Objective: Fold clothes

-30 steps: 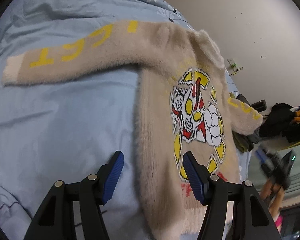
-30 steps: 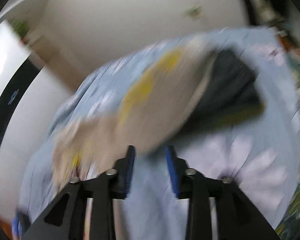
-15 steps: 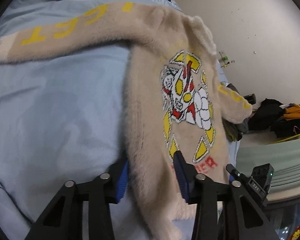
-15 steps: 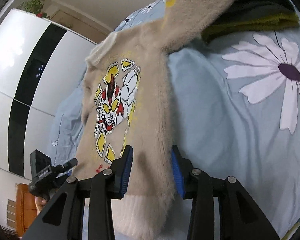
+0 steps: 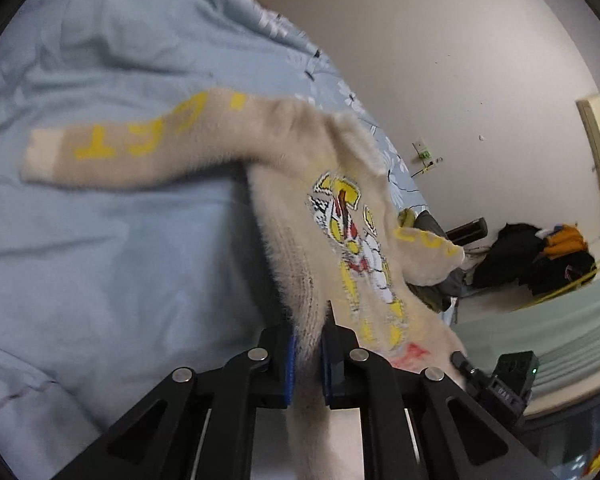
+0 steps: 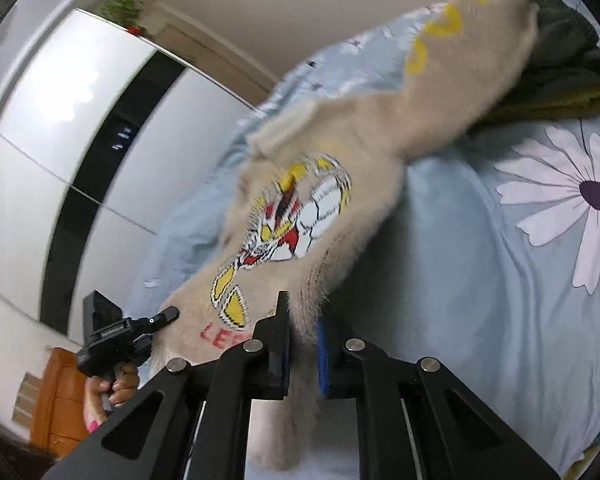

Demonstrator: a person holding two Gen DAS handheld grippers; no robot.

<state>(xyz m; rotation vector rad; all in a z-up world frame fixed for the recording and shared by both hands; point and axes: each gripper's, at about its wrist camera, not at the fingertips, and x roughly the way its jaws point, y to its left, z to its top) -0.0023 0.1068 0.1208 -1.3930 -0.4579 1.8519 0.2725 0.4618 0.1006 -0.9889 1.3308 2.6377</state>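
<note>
A fluffy beige sweater with a yellow, red and white robot print and yellow letters on the sleeves lies front up on a light blue bed sheet. My left gripper is shut on the sweater's bottom hem at its left side and lifts it. My right gripper is shut on the hem at the right side of the sweater, also lifted. One sleeve stretches out left on the sheet. The other sleeve rests on dark clothes.
A dark green and olive garment pile sits at the bed's far right edge. The sheet has a large daisy print. White and black wardrobe doors stand left of the bed. Dark clothes lie on the floor by the wall.
Both grippers closed on the sweater's bottom hem and raised it off the sheet. A second ago both were open above the bed, the right one sweeping in fast.
</note>
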